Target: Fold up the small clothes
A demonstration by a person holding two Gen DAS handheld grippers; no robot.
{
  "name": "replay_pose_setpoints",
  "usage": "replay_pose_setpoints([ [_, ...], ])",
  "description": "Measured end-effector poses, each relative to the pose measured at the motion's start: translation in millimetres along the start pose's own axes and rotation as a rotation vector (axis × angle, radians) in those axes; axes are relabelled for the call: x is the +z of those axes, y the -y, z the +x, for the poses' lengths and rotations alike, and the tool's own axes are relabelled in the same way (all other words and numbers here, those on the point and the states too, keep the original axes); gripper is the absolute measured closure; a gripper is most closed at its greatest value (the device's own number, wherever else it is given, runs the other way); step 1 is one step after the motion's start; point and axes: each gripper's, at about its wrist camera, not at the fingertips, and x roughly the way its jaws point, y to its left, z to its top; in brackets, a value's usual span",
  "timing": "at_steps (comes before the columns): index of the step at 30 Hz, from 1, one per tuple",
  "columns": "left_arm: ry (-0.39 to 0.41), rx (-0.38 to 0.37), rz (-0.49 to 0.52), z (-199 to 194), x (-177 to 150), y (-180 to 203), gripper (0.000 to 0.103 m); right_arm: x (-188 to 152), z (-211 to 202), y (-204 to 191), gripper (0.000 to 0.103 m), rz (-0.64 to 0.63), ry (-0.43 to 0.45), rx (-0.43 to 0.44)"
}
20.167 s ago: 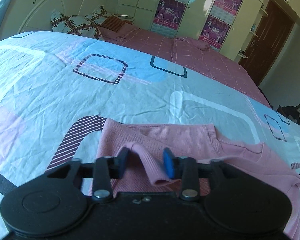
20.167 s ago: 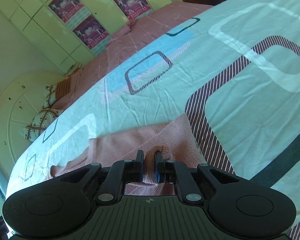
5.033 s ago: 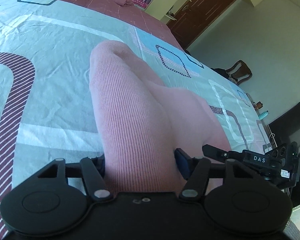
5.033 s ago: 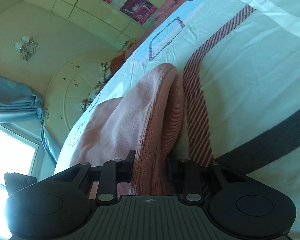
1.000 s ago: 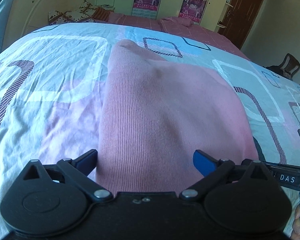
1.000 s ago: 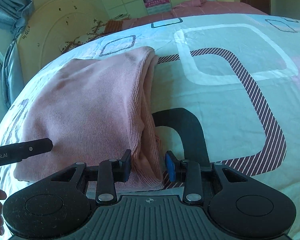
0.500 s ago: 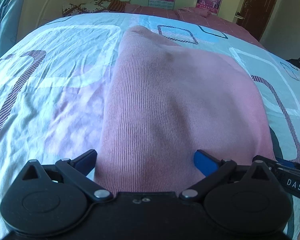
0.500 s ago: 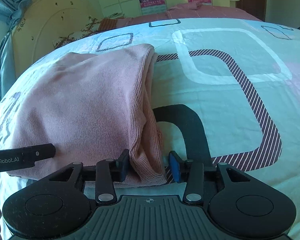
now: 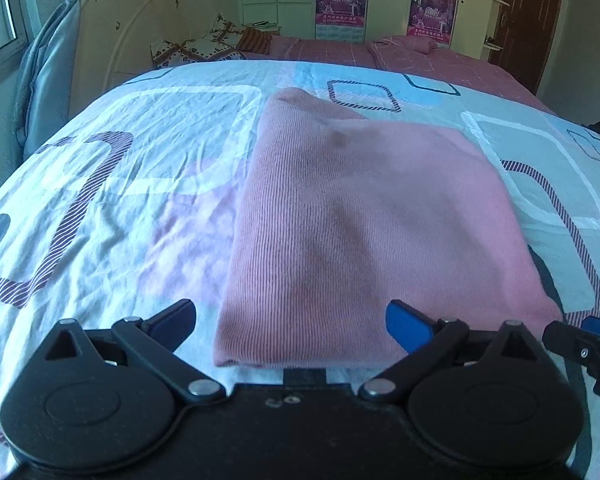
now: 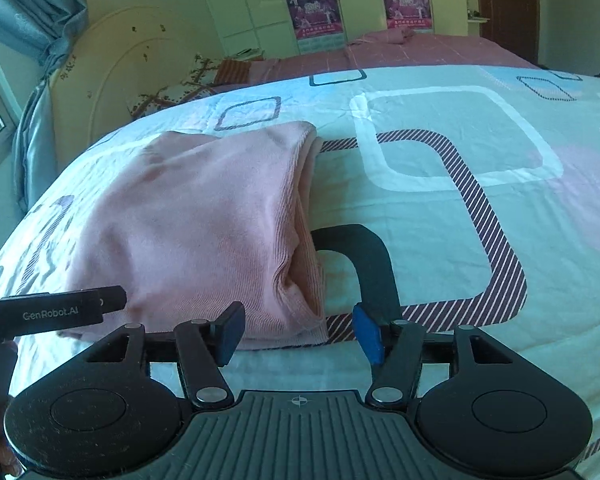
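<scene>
A pink knit garment (image 9: pixel 372 216) lies folded in a thick rectangle on the patterned bedsheet (image 9: pixel 112 184). My left gripper (image 9: pixel 292 322) is open and empty, its jaws spread wide just short of the garment's near edge. In the right wrist view the garment (image 10: pixel 204 220) lies left of centre, layered edges facing right. My right gripper (image 10: pixel 298 332) is open and empty, just off the garment's near right corner. The right gripper's tip shows at the right edge of the left wrist view (image 9: pixel 588 340). The left gripper's body shows at the left of the right wrist view (image 10: pixel 52 312).
The sheet (image 10: pixel 460 184) carries rounded-square prints and covers a wide bed. A headboard (image 9: pixel 160 36) and pillows (image 9: pixel 204 46) stand at the far end, with a pink cover (image 9: pixel 380 54) and poster-covered wardrobes (image 9: pixel 342 4) behind. A curtain (image 9: pixel 48 80) hangs on the left. A brown door (image 9: pixel 528 16) is at the far right.
My right gripper has opened and let go of the garment's corner. Both grippers have drawn back a little from the garment, which now rests flat on the bed.
</scene>
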Motion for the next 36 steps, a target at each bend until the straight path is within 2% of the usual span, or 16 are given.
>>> replay_pose_setpoints([
  [2,0.024,0.004,-0.008,-28,-9,2,0.003,-5,-19,-2,0.036,-0.024,0.015,0.032],
  [4,0.055,0.003,-0.016,-60,-21,5,0.002,-13,-43,-4,0.021,-0.05,0.034,0.065],
  [6,0.085,0.005,-0.023,-92,-34,9,0.002,-23,-72,-7,0.015,-0.095,0.062,0.099],
  [9,0.114,0.008,-0.024,-140,-56,15,0.002,-39,-114,-14,0.001,-0.157,0.112,0.072],
  [13,0.133,0.02,-0.035,-194,-82,22,0.002,-63,-175,-14,0.0,-0.18,0.203,0.031],
  [17,0.183,0.05,-0.018,-246,-107,30,0.002,-80,-227,-12,0.0,-0.142,0.244,-0.008],
  [22,0.217,0.028,-0.044,-290,-126,32,0.002,-94,-274,-12,0.0,-0.147,0.285,-0.018],
  [27,0.243,0.031,-0.063,-312,-138,34,0.002,-108,-299,-16,0.0,-0.184,0.335,-0.025],
  [36,0.271,0.038,-0.076,-326,-143,31,0.002,-116,-314,-16,0.0,-0.199,0.361,-0.004],
])
